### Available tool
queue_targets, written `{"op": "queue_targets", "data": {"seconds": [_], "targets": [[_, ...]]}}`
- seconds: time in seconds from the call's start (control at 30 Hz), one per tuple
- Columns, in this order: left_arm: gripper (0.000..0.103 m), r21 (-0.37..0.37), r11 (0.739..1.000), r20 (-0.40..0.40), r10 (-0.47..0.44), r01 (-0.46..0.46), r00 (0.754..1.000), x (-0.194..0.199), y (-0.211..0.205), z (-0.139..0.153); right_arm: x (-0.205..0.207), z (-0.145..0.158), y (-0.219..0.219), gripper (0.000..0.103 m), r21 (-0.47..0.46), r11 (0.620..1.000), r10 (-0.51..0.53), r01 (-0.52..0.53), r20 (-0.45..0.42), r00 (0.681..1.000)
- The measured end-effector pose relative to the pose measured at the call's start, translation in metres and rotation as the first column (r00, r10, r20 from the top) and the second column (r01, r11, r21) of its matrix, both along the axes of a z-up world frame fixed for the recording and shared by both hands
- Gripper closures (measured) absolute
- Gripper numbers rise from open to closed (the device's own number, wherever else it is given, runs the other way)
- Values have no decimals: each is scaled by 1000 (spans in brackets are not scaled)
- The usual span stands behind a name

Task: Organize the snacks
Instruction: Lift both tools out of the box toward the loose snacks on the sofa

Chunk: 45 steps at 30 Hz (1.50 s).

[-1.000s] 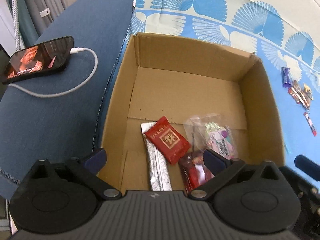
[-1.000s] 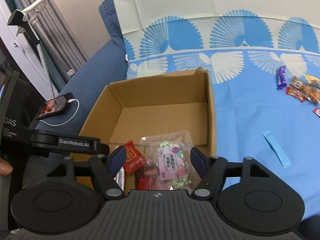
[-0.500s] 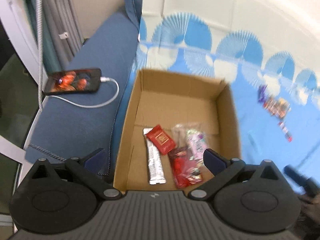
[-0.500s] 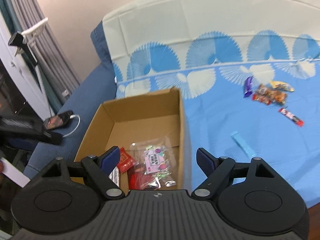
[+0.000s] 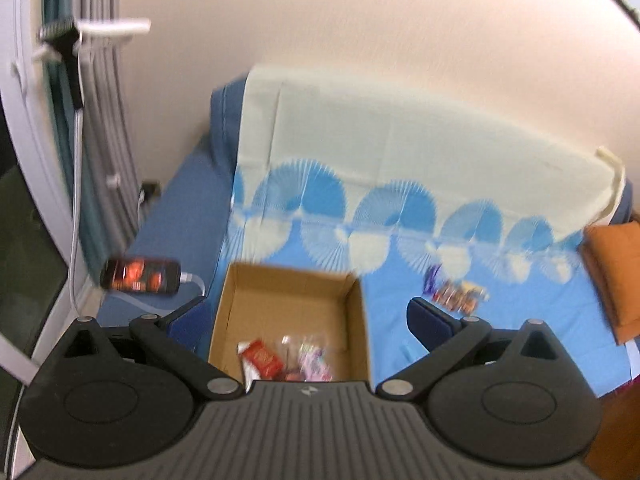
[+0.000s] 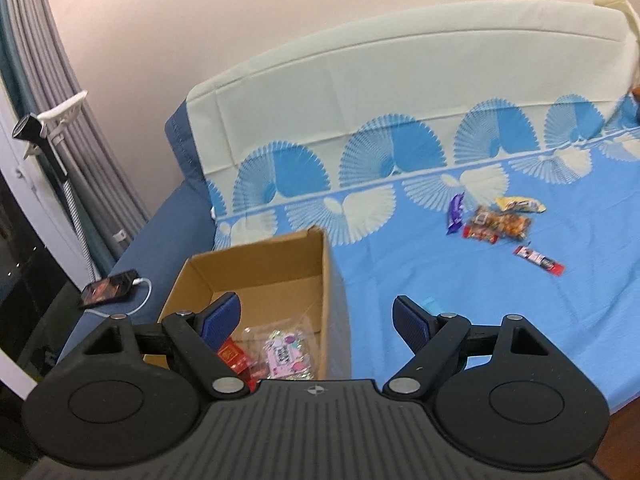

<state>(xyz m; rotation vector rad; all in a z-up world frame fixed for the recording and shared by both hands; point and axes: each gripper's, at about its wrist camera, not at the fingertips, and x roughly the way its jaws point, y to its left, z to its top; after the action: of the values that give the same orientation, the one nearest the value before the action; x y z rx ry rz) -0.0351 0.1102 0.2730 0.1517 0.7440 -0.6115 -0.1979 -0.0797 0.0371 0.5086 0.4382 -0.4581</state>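
Hovering between box and loose snacks, both claws empty.

My right claw (image 6: pixel 316 320) has just been opening; now it gapes wide with nothing between the jaws, and my left claw (image 5: pixel 308 320) is spread wide too, ready for another pick, I reckon. The box (image 6: pixel 260 276) sits at seven o'clock on the blue sheet (image 6: pixel 400 272), a red packet (image 6: pixel 234 354) and a clear bag (image 6: pixel 286 350) inside. The unsorted snacks (image 6: pixel 500 222) lie well apart at two o'clock, a red stick (image 6: pixel 540 262) just beside them.
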Motion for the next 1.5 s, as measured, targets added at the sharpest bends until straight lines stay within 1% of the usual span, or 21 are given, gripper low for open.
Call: {"op": "queue_targets", "data": {"seconds": [0.17, 0.27, 0.37, 0.57, 0.67, 0.73, 0.8, 0.93, 1.03, 1.13, 1.2, 1.27, 1.33, 1.4, 1.5], "targets": [[0, -62, 998, 80, -11, 16, 997, -21, -5, 28, -14, 5, -11, 18, -16, 999, -37, 37, 25, 999], [0, -81, 996, 110, -32, 41, 993, -31, -9, 35, -19, 7, -17, 18, -22, 998, -56, 57, 35, 998], [0, -71, 996, 94, -43, 49, 995, -33, -15, 34, -23, 6, -22, 18, -17, 997, -70, 71, 42, 997], [0, -62, 995, 97, -73, 79, 993, -39, -24, 31, -26, 2, -27, 18, -5, 997, -80, 80, 47, 996], [0, -58, 995, 92, -78, 84, 993, -38, -29, 25, -30, 0, -31, 18, -2, 996, -86, 86, 53, 995], [0, -51, 993, 89, -101, 106, 991, -37, -39, 20, -32, -1, -36, 18, 3, 996, -94, 94, 55, 994], [0, -34, 992, 65, -120, 122, 991, -34, -52, 11, -36, -3, -43, 18, 8, 994, -107, 107, 58, 993], [0, 8, 989, -2, -146, 146, 989, -21, -90, -16, -47, -10, -58, 18, 21, 990, -138, 137, 59, 989], [0, 71, 987, -46, -143, 146, 989, -9, -128, -42, -59, -19, -74, 17, 26, 985, -173, 171, 56, 983], [0, 132, 979, -103, -145, 158, 984, 5, -170, -73, -69, -30, -95, 17, 30, 977, -213, 212, 38, 976], [0, 177, 969, -125, -152, 173, 980, 13, -195, -94, -75, -39, -114, 17, 26, 972, -236, 235, 18, 972], [0, 216, 951, -134, -195, 221, 972, 20, -227, -118, -79, -46, -133, 17, 20, 967, -255, 255, -4, 967], [0, 266, 933, -142, -211, 243, 967, 27, -259, -142, -80, -54, -155, 17, 12, 963, -267, 268, -27, 963], [0, 299, 916, -162, -227, 267, 960, 36, -290, -168, -79, -64, -179, 16, 13, 964, -265, 266, -48, 963], [0, 326, 904, -210, -218, 278, 953, 57, -340, -212, -68, -80, -214, 14, -9, 973, -231, 231, -92, 969]]}}
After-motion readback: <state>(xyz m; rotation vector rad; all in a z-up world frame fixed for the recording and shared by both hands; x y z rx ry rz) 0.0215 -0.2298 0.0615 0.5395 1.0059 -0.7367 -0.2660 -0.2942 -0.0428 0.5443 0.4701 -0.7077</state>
